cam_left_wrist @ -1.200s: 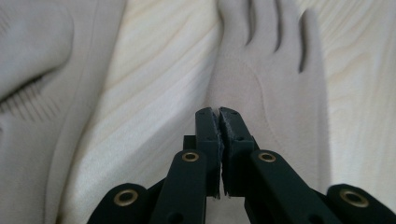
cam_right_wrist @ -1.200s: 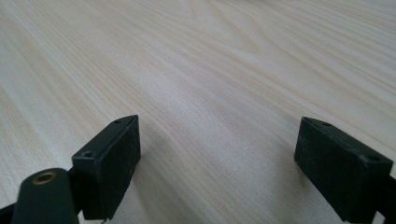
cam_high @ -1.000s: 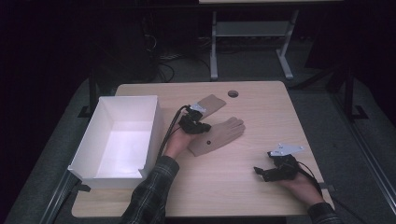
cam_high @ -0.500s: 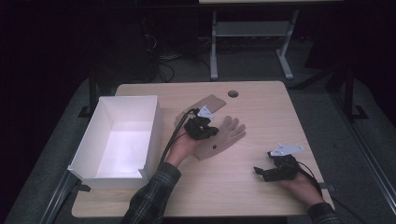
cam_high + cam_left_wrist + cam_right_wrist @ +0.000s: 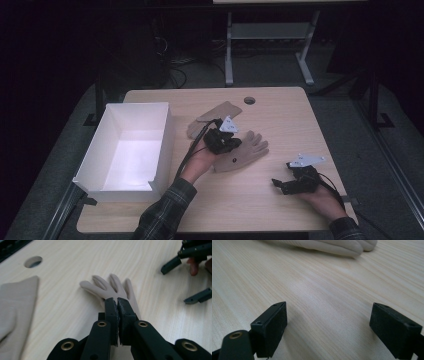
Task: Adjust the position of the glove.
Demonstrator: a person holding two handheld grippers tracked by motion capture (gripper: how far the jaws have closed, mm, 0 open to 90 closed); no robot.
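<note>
Two black hand-held tools work over a pale wooden desk (image 5: 280, 210) with a light grain. Nearest the person, at the desk's right front, the right tool (image 5: 280, 184) sits low in the right hand (image 5: 320, 197); its jaws stand wide apart with bare wood between them, as the right gripper view makes plain, and a grey three-cornered plate rides on top of it.

Farther in, near the middle of the desk, the left tool (image 5: 235, 143) is carried by the left hand (image 5: 200, 162), whose forearm wears a plaid sleeve (image 5: 162, 217). Its jaws are pressed together, and in the left gripper view the tips meet right over the palm of a beige knitted glove (image 5: 110, 288). Whether a fold of the fabric is pinched between them I cannot tell. That glove lies flat on the wood, fingers spread and pointing away from the tool toward the right tool's side.

Just beyond and to the left lies a second beige glove (image 5: 212, 117), flat and partly folded, close to the first but apart from it.

At the desk's left side stands a white rectangular open-topped box (image 5: 165, 145), its near wall cut low.

Farthest back, a small round hole (image 5: 249, 100) pierces the desk top near its rear edge.
</note>
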